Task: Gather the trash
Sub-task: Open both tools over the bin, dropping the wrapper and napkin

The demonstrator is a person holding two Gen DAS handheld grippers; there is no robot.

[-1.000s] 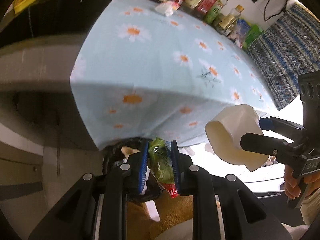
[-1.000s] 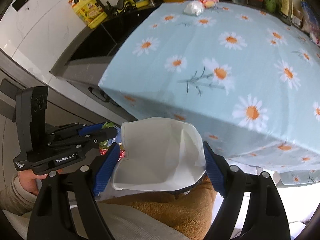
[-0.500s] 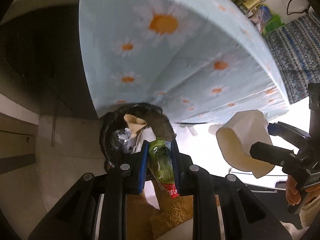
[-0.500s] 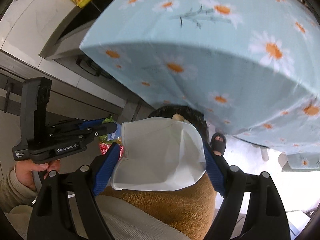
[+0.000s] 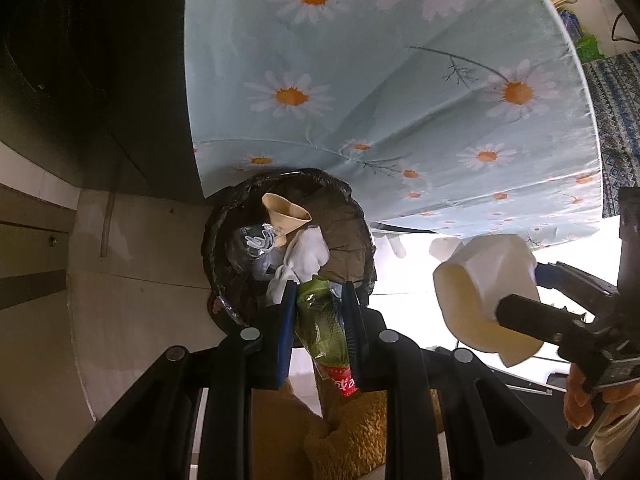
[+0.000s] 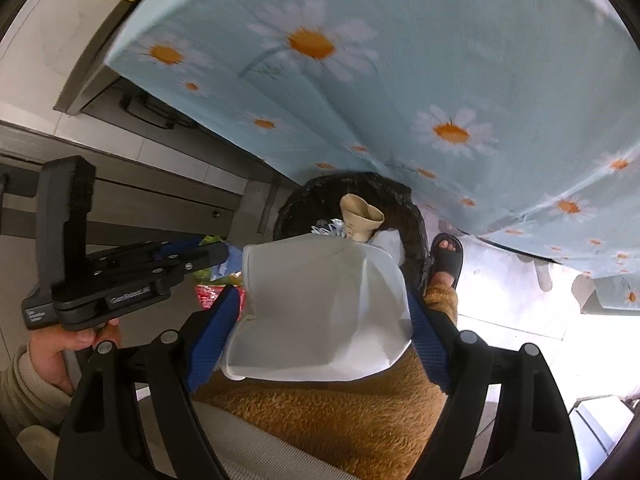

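Note:
My left gripper [image 5: 318, 300] is shut on a green snack wrapper [image 5: 322, 326] with a red end, held just above the near rim of a black-lined trash bin [image 5: 348, 232]. The bin holds a tan paper cup [image 5: 286, 214], white tissue [image 5: 306, 256] and clear plastic. My right gripper [image 6: 324, 304] is shut on a crushed white paper cup [image 6: 320, 312], above and in front of the same bin [image 6: 408, 208]. The left gripper [image 6: 188, 258] with the wrapper [image 6: 212, 284] shows at left in the right wrist view; the white cup [image 5: 484, 296] shows at right in the left wrist view.
The bin stands on the floor under the hanging edge of a light blue daisy tablecloth [image 5: 400, 100]. Dark cabinets [image 5: 80, 80] are to the left. The person's sandalled foot [image 6: 446, 258] is beside the bin, and orange fleece trousers [image 6: 340, 420] lie below the grippers.
Both grippers have tilted downward from the tabletop toward the floor. The bin has come into full view and is closer. Both still hold their trash.

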